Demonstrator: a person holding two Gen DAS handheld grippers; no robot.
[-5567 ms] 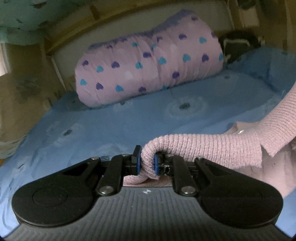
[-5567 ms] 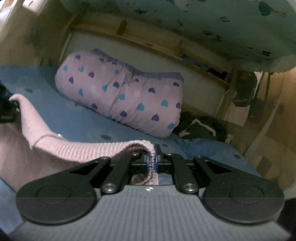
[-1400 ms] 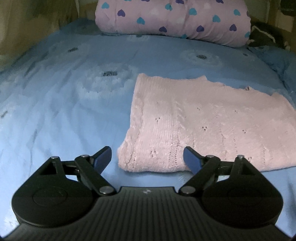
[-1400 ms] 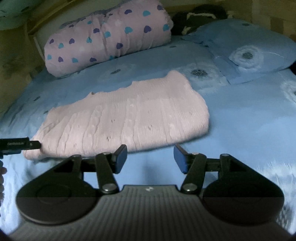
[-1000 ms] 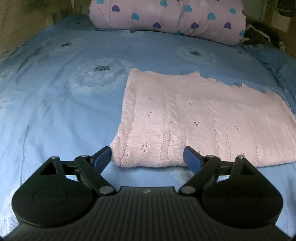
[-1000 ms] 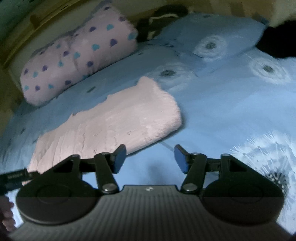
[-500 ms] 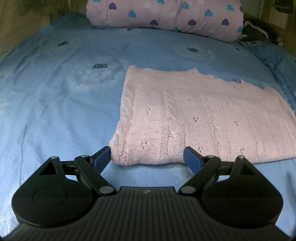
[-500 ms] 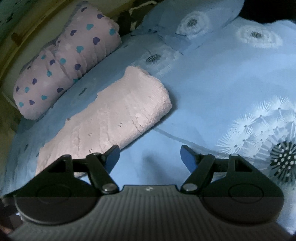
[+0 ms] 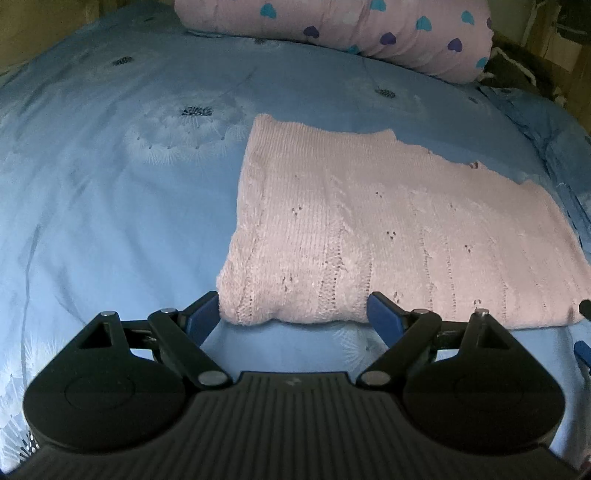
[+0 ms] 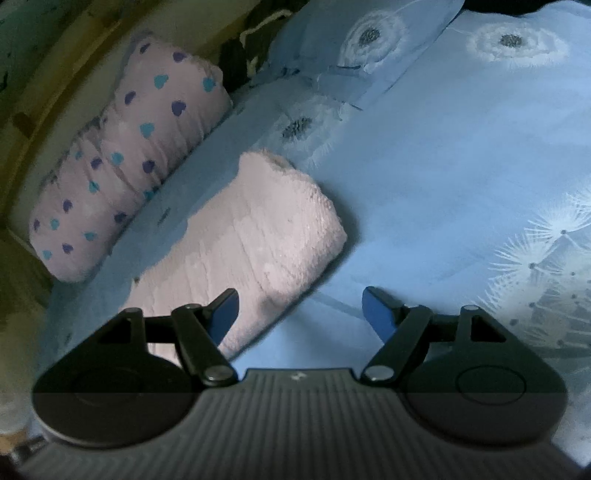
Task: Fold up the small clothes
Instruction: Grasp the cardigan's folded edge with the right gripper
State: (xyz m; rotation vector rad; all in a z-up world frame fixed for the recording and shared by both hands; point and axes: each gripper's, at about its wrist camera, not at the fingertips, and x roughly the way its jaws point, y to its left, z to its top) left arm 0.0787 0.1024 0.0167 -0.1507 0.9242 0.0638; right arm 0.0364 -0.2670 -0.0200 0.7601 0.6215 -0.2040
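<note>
A folded pink knit (image 9: 388, 236) lies flat on the blue bed (image 9: 110, 206). The left tool (image 9: 291, 319) stands wide apart at its near edge, gripping nothing. The right tool (image 10: 300, 312) is opening, empty.

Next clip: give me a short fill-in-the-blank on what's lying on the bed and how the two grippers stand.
1. The folded knit garment is ____ in colour.
2. It lies on a ____ bedspread printed with dandelions.
3. The rolled quilt behind it is dotted with small ____.
4. The left gripper is open with the garment's near corner between its pads; the right gripper is opening and holds ____.

Missing words: pink; blue; hearts; nothing
</note>
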